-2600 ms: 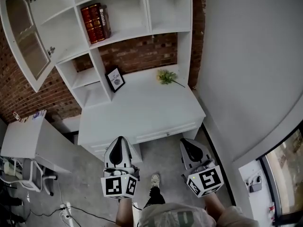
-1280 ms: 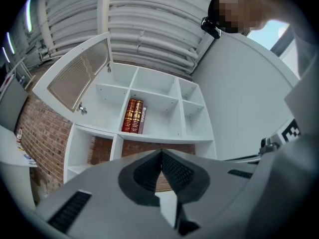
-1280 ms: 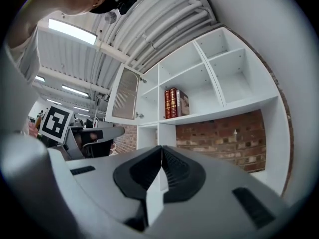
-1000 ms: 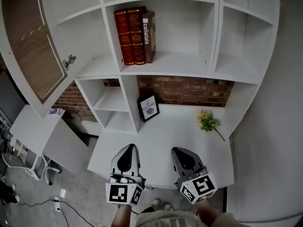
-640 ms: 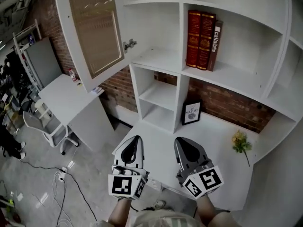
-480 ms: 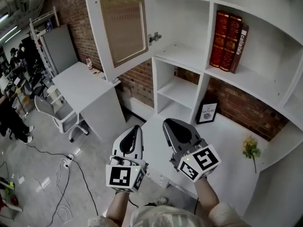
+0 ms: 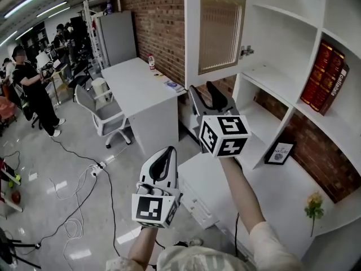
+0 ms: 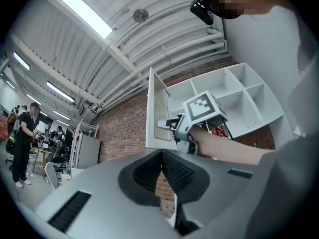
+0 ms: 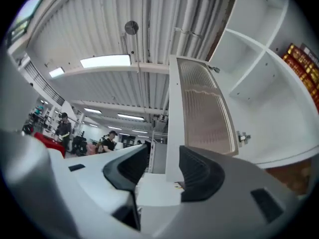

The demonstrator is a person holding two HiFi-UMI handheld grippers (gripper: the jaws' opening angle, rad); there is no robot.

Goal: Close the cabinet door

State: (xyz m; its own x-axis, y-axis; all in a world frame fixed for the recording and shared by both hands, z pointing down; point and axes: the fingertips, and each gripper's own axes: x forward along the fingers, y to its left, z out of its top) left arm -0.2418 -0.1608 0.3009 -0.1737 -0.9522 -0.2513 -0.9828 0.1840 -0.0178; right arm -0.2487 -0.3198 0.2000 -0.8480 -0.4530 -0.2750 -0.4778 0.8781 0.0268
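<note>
So the cabinet door point(image 7: 217, 30) is wide open right now. It's a tall white frame with a ribbed, see-through panel. Its long axis runs straight up and down, and it's hinged on the side next to the shelf unit point(image 7: 271, 38). It sticks out from the shelves into the room, and its free edge points away from the shelves toward the brick wall point(image 7: 158, 27). The panel face is turned toward the head camera.

The right gripper point(image 7: 207, 94) is raised to the door's bottom edge and aimed slightly upward. Its jaws are opening, with a clear gap between them. In the right gripper view the door's white free-side upright shows in that gap. The pads aren't pressing on anything, and I can't tell if they touch the door.

The left gripper point(image 7: 164, 154) hangs lower and nearer the person, well away from the door. Its jaws are pressed together with nothing in them.

Other stuff in the shot:
- red books point(image 7: 324, 78) on a shelf
- a small picture frame point(image 7: 279, 152) against the brick at the back of the desktop
- a sprig of yellow flowers point(image 7: 314, 206) lying on the white desktop
- a separate white desk point(image 7: 135, 89) with an office chair point(image 7: 98, 109) just beside it, off to the left
- a few people standing far off in the background
</note>
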